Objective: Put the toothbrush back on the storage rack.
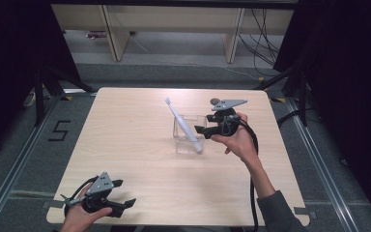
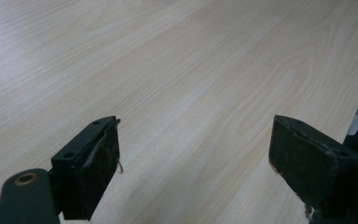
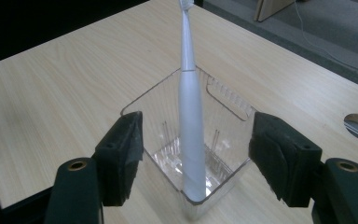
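The right gripper (image 3: 196,154) has its fingers (image 3: 121,156) wide beside the clear box (image 3: 223,109), so the toothbrush (image 3: 189,126) leans free inside (the left gripper (image 1: 111,193), fingers wide and empty, idles on the surface (image 1: 140,145)).

I work in what looks like a lab recording booth. My pale wooden table (image 1: 125,145) stands alone on grey carpet tiles (image 1: 9,159), with black curtains (image 1: 9,58) on both sides. Metal rails (image 1: 24,154) run along the floor, a taped number 5 (image 1: 59,131) marks it, and loose cables (image 1: 261,38) trail behind.
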A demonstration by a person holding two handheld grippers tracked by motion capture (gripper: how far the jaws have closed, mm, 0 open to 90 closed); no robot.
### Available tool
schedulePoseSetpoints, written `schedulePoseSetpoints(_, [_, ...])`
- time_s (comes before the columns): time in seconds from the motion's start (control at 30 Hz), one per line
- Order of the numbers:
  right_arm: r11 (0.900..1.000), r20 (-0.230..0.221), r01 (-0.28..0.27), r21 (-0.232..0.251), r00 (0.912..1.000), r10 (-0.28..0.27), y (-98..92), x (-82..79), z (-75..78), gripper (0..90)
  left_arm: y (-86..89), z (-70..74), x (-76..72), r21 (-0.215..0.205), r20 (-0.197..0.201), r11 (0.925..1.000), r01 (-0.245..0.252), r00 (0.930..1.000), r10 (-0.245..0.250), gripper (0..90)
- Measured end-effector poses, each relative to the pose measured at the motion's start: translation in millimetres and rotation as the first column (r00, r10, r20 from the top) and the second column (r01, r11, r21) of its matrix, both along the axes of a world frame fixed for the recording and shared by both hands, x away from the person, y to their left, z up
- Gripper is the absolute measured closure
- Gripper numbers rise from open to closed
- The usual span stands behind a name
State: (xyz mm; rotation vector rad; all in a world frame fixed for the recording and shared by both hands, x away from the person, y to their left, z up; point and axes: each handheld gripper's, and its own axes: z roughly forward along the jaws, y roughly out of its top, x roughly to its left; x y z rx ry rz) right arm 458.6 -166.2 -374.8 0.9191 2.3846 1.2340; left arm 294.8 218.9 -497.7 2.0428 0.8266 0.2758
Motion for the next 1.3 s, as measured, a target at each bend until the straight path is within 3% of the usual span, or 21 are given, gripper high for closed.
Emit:
schedulePoseSetpoints(0.2, [1.0,-0.004,0.004,-0.003,1.0,-0.004,-3.0,-2.0,-0.6,33.8,0.0,0.2,-0.1,0.008,0.004,1.0,0.004,1.0,-0.004,15.7])
schedulePoseSetpoints(0.23, [1.0,-0.023,0.007,0.003,0.9997,-0.007,-2.9,-3.6,-0.4,33.0,0.1,0.2,-0.3,0.005,0.007,1.0,-0.001,1.0,0.001,15.7])
schedulePoseSetpoints(0.33, [1.0,0.008,-0.009,0.0,0.9999,0.009,-4.4,-4.2,-2.9,28.3,0.2,0.0,-0.2,-0.005,0.008,1.0,-0.004,1.0,0.004,15.7])
schedulePoseSetpoints(0.5, [1.0,0.006,0.012,0.011,0.9999,-0.012,-6.8,-7.5,-6.4,25.7,0.2,0.7,-0.4,-0.002,0.012,1.0,0.0,0.9999,0.0,15.7])
schedulePoseSetpoints(0.53, [1.0,0.006,0.012,0.011,0.9999,-0.012,-6.8,-7.5,-6.4,25.7,1.5,1.3,0.2,0.018,0.017,0.9998,0.008,0.9998,-0.008,15.7])
schedulePoseSetpoints(0.63, [1.0,0.005,0.02,0.006,0.9998,-0.02,-10.0,-9.8,-7.9,24.3,0.5,0.5,-0.4,-0.002,0.01,1.0,0.0,0.9999,0.0,15.7])
schedulePoseSetpoints(0.73, [1.0,-0.004,0.031,0.004,0.9995,-0.03,-14.3,-13.3,-9.9,22.9,0.1,0.6,-0.7,-0.002,0.012,1.0,0.001,0.9999,-0.001,15.7])
schedulePoseSetpoints(0.8, [1.0,0.018,0.028,-0.002,0.9995,-0.028,-16.0,-12.9,-10.7,22.7,1.3,1.1,0.2,0.012,0.016,0.9999,0.011,0.9998,-0.012,15.7])
schedulePoseSetpoints(0.83, [0.999,-0.006,0.042,0.007,0.9991,-0.042,-16.5,-15.4,-10.7,22.5,1.7,1.2,0.6,0.019,0.018,0.9997,0.014,0.9997,-0.014,15.7])
schedulePoseSetpoints(0.87, [1.0,0.011,0.017,0.007,0.9998,-0.017,-19.7,-16.1,-12.2,22.1,1.2,0.7,-0.4,0.008,0.014,1.0,0.003,0.9999,-0.003,15.7])
schedulePoseSetpoints(0.97, [0.999,0.003,0.041,0.014,0.9991,-0.041,-20.7,-19.8,-12.9,21.2,1.3,0.5,-0.4,0.006,0.012,1.0,0.003,0.9999,-0.004,15.7])
schedulePoseSetpoints(1.0, [0.999,-0.008,0.045,0.015,0.9989,-0.045,-23.0,-22.2,-13.6,20.4,2.4,1.2,0.0,0.026,0.016,0.9996,0.012,0.9998,-0.012,15.7])
schedulePoseSetpoints(1.13, [0.999,0.023,0.033,0.01,0.9992,-0.033,-26.4,-24.0,-15.5,20.2,3.2,1.4,0.0,0.039,0.017,0.999,0.02,0.9996,-0.021,15.7])
schedulePoseSetpoints(1.17, [0.999,-0.001,0.032,0.02,0.9995,-0.032,-26.3,-25.7,-15.8,20.0,2.6,0.9,-0.2,0.028,0.013,0.9995,0.011,0.9998,-0.012,15.7])
schedulePoseSetpoints(1.3, [0.999,0.016,0.028,0.026,0.9995,-0.028,-27.2,-28.0,-17.6,19.3,1.7,0.3,-0.3,0.009,0.018,0.9999,0.011,0.9998,-0.011,15.7])
